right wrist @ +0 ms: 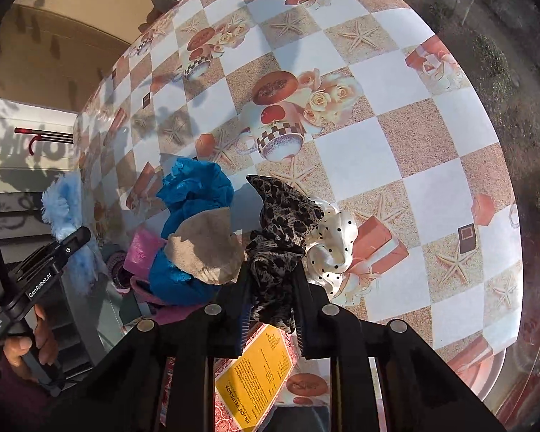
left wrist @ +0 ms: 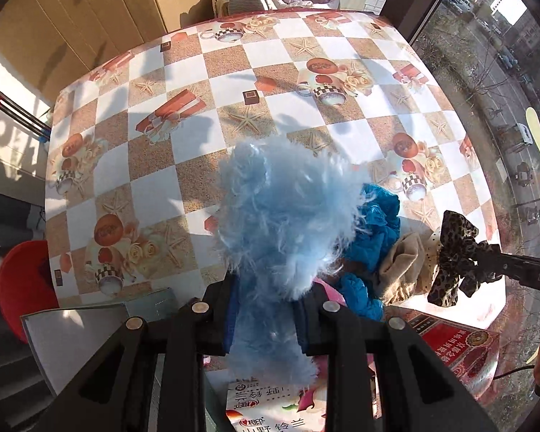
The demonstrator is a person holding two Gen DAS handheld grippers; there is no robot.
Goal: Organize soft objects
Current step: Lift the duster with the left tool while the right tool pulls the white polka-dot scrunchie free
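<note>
Fluffy blue scrunchie (left wrist: 280,216): your left fingers (left wrist: 234,320) clamp it; fur may slip.
Leopard scrunchie (right wrist: 280,230): right fingers (right wrist: 302,302) pinch it; may snag the dotted scrunchie (right wrist: 331,248).

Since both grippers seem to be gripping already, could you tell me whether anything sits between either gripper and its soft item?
Nothing visible does. The left gripper is shut on the fluffy light-blue piece, and the right gripper pinches the leopard-print fabric, directly against its pads.
</note>
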